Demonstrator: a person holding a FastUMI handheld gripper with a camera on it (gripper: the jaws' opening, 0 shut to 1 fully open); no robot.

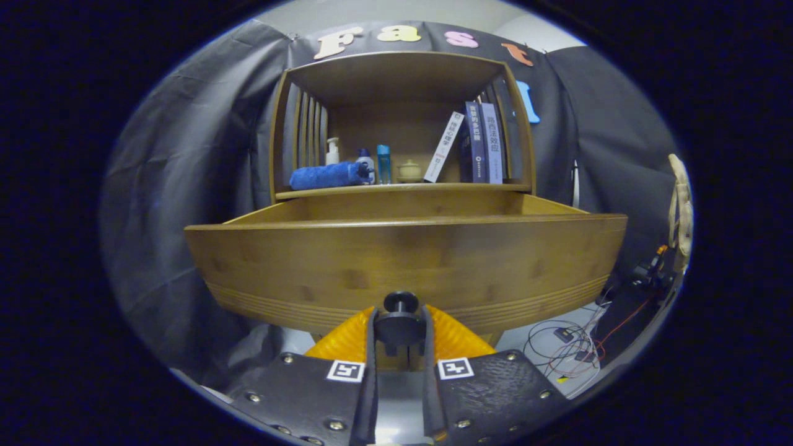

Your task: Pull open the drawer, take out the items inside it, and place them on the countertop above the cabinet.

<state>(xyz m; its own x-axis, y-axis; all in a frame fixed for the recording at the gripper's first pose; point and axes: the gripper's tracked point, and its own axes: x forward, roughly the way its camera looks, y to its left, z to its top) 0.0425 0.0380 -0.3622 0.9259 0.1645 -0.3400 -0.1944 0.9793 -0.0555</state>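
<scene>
The wooden drawer (403, 260) stands pulled out from the cabinet, its curved front panel close ahead of me. A round black knob (400, 303) juts from the lower middle of that panel. My gripper (399, 328) is shut on the knob, one finger pressing each side of it. The drawer's inside is hidden behind its front wall, so I cannot tell what lies in it. Above the drawer runs the countertop (403, 188), the floor of an open wooden shelf unit.
On the countertop stand a rolled blue cloth (325, 176), a white pump bottle (332, 150), a blue bottle (383, 164), a small lidded pot (409, 170) and several books (480, 142). Cables (567, 347) lie on the floor at the lower right.
</scene>
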